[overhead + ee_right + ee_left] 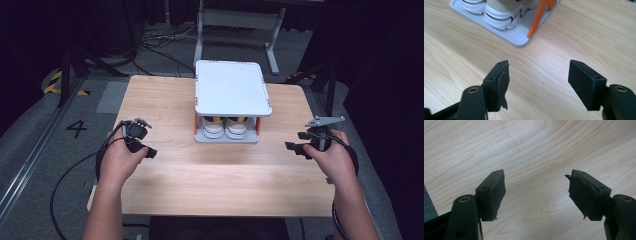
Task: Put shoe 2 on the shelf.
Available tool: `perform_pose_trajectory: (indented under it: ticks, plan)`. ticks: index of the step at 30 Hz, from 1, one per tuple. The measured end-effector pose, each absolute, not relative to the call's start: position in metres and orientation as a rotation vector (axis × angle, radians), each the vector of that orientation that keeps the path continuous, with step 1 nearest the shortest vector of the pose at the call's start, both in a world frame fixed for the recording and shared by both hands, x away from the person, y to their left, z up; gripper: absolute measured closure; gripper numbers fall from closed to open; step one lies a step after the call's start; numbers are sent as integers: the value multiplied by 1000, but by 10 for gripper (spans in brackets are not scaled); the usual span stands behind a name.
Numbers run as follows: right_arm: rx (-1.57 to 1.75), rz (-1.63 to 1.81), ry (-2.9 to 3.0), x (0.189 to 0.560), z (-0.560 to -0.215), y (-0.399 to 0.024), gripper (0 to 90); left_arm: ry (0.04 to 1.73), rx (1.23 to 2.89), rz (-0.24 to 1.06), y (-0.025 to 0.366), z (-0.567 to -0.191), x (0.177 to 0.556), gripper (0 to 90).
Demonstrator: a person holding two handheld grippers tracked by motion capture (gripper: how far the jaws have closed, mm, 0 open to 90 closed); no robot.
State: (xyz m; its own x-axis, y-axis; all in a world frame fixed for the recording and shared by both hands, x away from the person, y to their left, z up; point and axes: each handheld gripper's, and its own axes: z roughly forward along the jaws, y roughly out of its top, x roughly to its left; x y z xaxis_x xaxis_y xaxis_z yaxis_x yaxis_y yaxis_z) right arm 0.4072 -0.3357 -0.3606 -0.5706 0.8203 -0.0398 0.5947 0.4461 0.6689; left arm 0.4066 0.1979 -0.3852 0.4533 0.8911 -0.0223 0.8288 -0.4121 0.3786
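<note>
The surface (200, 175) was light wood with rounded corners. A grey two-tier rack (227, 138) stood directly on it, toward the far edge at centre. A pair of white shoes (224, 128) sat on the rack's lower tray.

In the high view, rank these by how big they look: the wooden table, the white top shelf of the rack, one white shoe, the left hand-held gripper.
1. Wooden table, largest.
2. White top shelf.
3. Left hand-held gripper and white shoe: they look about alike, and the shoe is partly hidden under the shelf, so I won't rank them.
</note>
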Motion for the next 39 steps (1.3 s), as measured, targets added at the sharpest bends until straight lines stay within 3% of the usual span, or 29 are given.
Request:
perform_pose_trajectory:
  ticks: [13, 25, 32, 39]
  plan:
    - [1385, 718, 2435, 411, -409, -393, 273, 1468, 2422, 205, 192, -400, 419, 242]
    - [1285, 888, 2434, 425, -449, -414, 186, 1450, 2436, 218, 195, -418, 427, 210]
    - [1402, 935, 2429, 428, -466, -425, 187, 1406, 2441, 258, 195, -420, 429, 207]
    - [1248, 950, 2318, 437, -482, -421, 152, 1380, 2457, 247, 189, -427, 432, 203]
